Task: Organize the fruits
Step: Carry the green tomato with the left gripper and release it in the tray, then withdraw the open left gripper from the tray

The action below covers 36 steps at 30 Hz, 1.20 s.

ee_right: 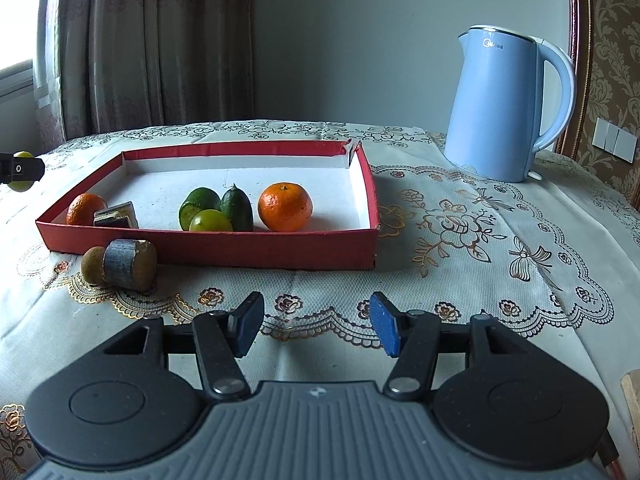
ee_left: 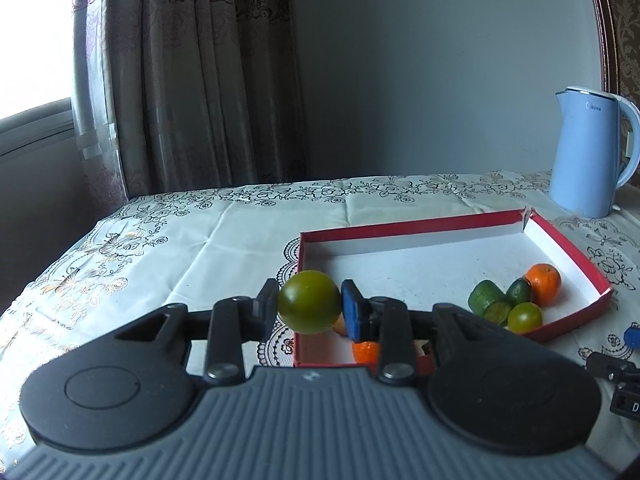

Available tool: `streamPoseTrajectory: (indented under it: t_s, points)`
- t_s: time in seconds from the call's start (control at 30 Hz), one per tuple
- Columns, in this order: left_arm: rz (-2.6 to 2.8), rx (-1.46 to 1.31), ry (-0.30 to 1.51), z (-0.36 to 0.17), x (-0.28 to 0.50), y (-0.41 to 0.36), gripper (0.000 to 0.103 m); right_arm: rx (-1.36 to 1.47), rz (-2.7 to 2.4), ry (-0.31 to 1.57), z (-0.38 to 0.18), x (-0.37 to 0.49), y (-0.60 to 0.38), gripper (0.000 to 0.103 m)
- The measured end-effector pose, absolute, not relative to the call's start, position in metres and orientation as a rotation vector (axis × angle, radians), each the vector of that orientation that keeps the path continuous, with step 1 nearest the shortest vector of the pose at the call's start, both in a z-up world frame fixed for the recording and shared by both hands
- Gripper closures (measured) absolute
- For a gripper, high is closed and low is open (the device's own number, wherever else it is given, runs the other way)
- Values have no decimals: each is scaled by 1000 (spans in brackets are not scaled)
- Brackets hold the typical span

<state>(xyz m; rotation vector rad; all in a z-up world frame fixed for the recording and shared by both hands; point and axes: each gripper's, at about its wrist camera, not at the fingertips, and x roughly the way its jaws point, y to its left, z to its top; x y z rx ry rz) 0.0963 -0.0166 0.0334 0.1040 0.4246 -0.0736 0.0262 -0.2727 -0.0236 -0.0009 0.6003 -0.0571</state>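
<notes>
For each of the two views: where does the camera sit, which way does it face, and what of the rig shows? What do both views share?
Left wrist: sits on the left gripper, facing across the table toward curtain and wall; its fingers clamp a green fruit beside the red tray.
Right wrist: sits on the right gripper, low over the tablecloth, facing the tray's long side; its fingers are apart, empty.
Shared: tray, orange, kettle, curtain; the left gripper shows at the right view's left edge.

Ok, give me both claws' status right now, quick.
Left claw: shut on the green round fruit, held clear of the tablecloth.
Right claw: open, nothing between its fingers, above the tablecloth in front of the red box.
</notes>
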Motion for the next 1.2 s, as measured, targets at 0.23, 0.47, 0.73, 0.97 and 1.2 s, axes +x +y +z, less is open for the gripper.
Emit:
streamPoseTrajectory:
  t_s: [0.23, 0.47, 0.73, 0.97, 1.2]
  points:
    - [-71, 92, 467, 29, 130, -27, 73, 8, -47, 601, -24, 27, -274, 46]
    - [-64, 94, 517, 18, 160, -36, 73, 22, -40, 597, -23, 27, -276, 46]
    - [-37, 104, 580, 1, 184, -40, 71, 48, -34, 592, -23, 25, -279, 46]
    - [-33, 140, 541, 3, 174, -47, 36, 65, -32, 590, -23, 26, -282, 46]
    - [-27, 169, 449, 21, 120, -33, 15, 69, -35, 583, -22, 24, -282, 46]
